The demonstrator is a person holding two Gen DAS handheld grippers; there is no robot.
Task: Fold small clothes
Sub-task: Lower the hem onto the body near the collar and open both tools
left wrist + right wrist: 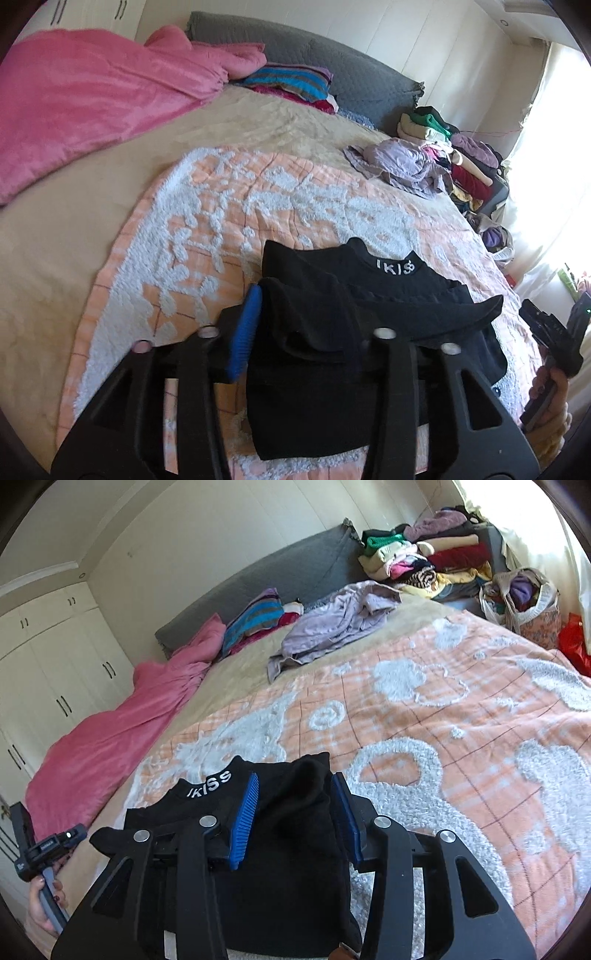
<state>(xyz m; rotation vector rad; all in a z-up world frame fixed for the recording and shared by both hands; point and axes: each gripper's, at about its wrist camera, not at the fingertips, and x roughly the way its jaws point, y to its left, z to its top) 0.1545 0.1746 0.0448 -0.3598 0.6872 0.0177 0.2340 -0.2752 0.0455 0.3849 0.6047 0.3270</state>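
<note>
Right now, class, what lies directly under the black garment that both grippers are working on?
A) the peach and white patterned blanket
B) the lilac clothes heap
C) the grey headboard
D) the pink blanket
A: the black garment rests on the peach and white patterned blanket; the pink blanket lies apart, further up the bed.
</note>
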